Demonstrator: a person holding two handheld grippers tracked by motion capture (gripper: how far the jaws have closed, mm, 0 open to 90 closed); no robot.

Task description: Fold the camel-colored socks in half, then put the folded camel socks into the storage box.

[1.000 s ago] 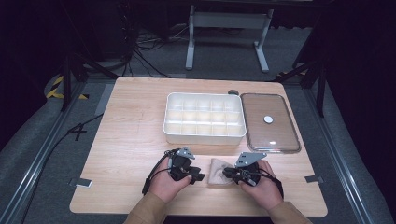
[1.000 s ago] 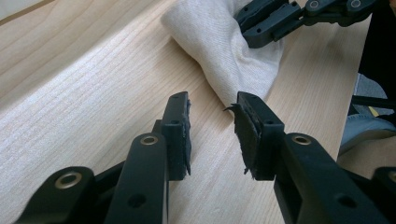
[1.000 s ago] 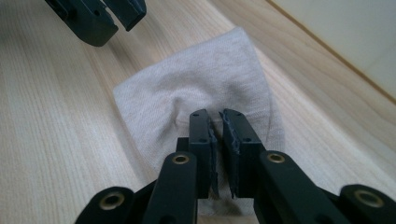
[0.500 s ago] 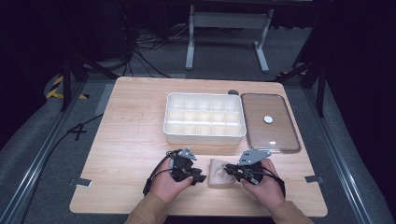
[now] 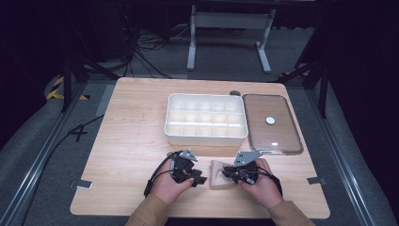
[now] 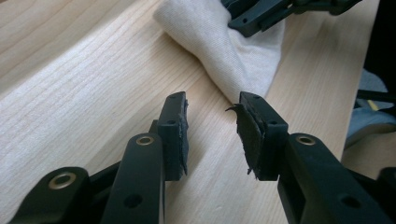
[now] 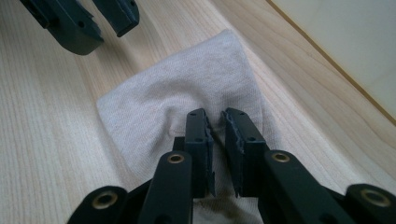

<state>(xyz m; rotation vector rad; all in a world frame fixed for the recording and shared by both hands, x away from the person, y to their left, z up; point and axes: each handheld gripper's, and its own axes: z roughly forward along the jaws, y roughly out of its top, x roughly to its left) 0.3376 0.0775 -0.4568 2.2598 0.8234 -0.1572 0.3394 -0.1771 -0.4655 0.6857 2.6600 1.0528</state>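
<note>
A: Beige cloth [image 7: 187, 98], lying on the table's [image 5: 131, 136] near edge, seems pinched by the right gripper [image 7: 215, 122], jaws nearly closed.

B: The left gripper [image 6: 212, 116] is held apart, just short; the thin fold could be pulled free.

crumpled beige cloth [image 5: 218, 174] at table's near edge

No text, label, brand, number or sign can be read anywhere, neither on the divided tray [image 5: 206, 117], the clear lid [image 5: 271, 123], the cloth [image 7: 187, 98] nor the wooden table [image 5: 136, 122].
</note>
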